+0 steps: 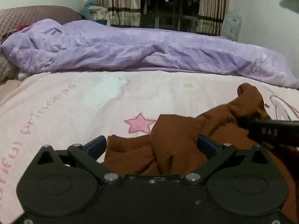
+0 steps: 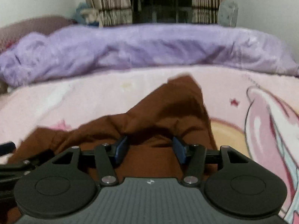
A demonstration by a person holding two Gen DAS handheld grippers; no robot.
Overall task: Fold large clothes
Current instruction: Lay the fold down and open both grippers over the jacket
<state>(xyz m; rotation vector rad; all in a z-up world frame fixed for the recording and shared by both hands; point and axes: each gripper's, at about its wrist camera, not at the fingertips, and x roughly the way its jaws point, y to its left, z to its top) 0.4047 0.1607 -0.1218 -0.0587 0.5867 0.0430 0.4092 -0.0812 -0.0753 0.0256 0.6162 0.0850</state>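
A brown garment (image 1: 177,140) lies crumpled on the pink bedspread (image 1: 74,108), with one part pushed up into a peak (image 2: 183,97). My left gripper (image 1: 152,145) hovers low over its left part. Its jaws stand wide apart, with cloth under and between the blue pads (image 1: 97,145) but not pinched. My right gripper (image 2: 150,148) sits over the garment's right part, jaws apart. The cloth bunches at its fingertips and both blue pads (image 2: 121,149) show bare. In the left wrist view one black finger of the right gripper (image 1: 269,130) reaches in from the right against the raised cloth.
A rumpled lilac duvet (image 1: 130,50) runs across the far side of the bed. Behind it are a quilted headboard (image 1: 33,16) at the left, striped curtains (image 1: 121,3) and a dark window. The pink bedspread carries a star (image 1: 140,123) and a cartoon print (image 2: 271,127).
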